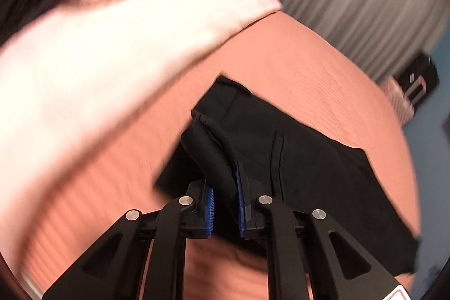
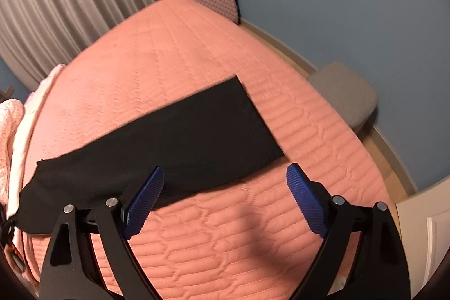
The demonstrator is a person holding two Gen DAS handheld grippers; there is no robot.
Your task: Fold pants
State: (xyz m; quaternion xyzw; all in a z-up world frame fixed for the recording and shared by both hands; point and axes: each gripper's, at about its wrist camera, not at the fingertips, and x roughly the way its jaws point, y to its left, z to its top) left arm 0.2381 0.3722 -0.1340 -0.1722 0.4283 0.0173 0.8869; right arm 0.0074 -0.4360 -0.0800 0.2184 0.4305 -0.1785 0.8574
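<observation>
we are pinching a bunched fold of the black pants (image 1: 295, 156) in our left gripper (image 1: 226, 204) over the pink bed (image 2: 197, 47); our right gripper (image 2: 225, 196) is hanging apart, empty. thick fabric risks slipping out.

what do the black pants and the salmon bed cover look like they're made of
Black pants: matte woven cloth, probably a smooth suiting fabric; no sheen, crisp flat edges, a pressed seam. Salmon bed cover: quilted padded textile, likely cotton or microfibre; stitched channels and hexagon-like patterns puff its surface.
</observation>
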